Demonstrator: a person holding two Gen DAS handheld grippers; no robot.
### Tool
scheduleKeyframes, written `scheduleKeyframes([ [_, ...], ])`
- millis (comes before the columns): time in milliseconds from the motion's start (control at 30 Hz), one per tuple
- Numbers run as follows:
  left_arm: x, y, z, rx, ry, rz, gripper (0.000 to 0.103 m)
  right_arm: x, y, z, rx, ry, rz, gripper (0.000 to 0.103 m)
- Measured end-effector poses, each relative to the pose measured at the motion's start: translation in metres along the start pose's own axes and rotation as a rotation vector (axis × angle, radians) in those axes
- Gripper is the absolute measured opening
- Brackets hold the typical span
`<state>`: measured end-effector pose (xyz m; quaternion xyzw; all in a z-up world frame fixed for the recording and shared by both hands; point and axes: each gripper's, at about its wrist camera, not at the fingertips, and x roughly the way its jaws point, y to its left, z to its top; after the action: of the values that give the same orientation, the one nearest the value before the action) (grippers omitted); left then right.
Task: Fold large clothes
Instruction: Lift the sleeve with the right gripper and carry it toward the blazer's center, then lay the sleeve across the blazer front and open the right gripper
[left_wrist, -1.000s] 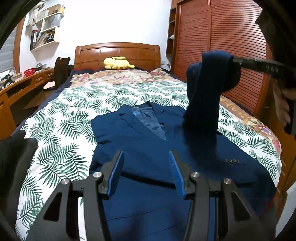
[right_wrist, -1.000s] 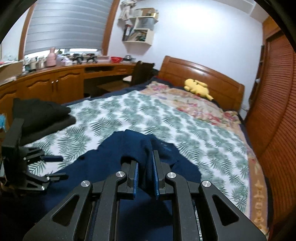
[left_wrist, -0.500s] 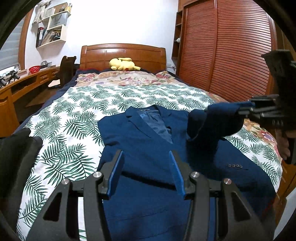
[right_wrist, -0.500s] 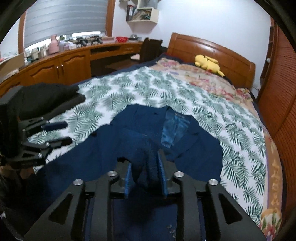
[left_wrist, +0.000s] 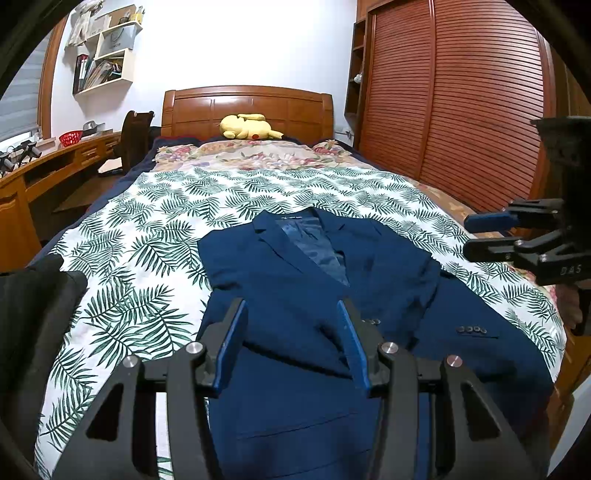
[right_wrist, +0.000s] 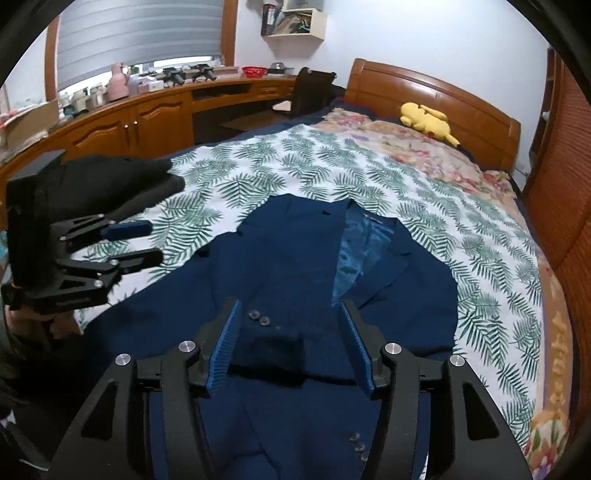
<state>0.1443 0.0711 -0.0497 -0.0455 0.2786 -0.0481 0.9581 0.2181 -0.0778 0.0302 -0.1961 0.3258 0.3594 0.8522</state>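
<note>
A navy blue suit jacket (left_wrist: 295, 280) lies face up on the leaf-print bedspread (left_wrist: 147, 236), collar toward the headboard, its right sleeve folded across the front. It also shows in the right wrist view (right_wrist: 295, 266). My left gripper (left_wrist: 291, 310) is open and empty, held just above the jacket's lower front. My right gripper (right_wrist: 288, 314) is open and empty above the folded sleeve cuff (right_wrist: 269, 350). The right gripper shows at the right edge of the left wrist view (left_wrist: 476, 236), the left gripper at the left of the right wrist view (right_wrist: 144, 243).
Folded black clothes (right_wrist: 110, 184) sit at the bed's left side. A yellow plush toy (left_wrist: 247, 127) lies by the wooden headboard (left_wrist: 247, 103). A wooden desk (right_wrist: 147, 107) with a chair (right_wrist: 310, 88) runs along the left wall. A slatted wardrobe (left_wrist: 461, 103) stands on the right.
My right gripper carried the raised sleeve down across the jacket's front, opened and let it go. The sleeve now lies flat. The left gripper stayed open, shifting slightly.
</note>
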Motion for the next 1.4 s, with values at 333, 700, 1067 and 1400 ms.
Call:
scheduleKeyframes([
  [333, -0.001, 0.001, -0.001, 0.003, 0.001, 0.005, 0.049, 0.059, -0.014, -0.018, 0.090, 0.084, 0.036, 0.055],
  [700, -0.005, 0.000, 0.001, 0.005, -0.007, -0.003, 0.049, 0.101, -0.003, -0.052, 0.128, 0.211, 0.131, 0.004],
  [1067, -0.017, 0.005, 0.002, 0.003, -0.027, -0.003, 0.049, 0.035, 0.053, -0.072, 0.147, 0.136, 0.197, 0.002],
  [1400, -0.021, 0.011, 0.001, -0.005, -0.031, -0.001, 0.049, 0.017, 0.098, -0.075, 0.082, 0.131, 0.202, 0.002],
])
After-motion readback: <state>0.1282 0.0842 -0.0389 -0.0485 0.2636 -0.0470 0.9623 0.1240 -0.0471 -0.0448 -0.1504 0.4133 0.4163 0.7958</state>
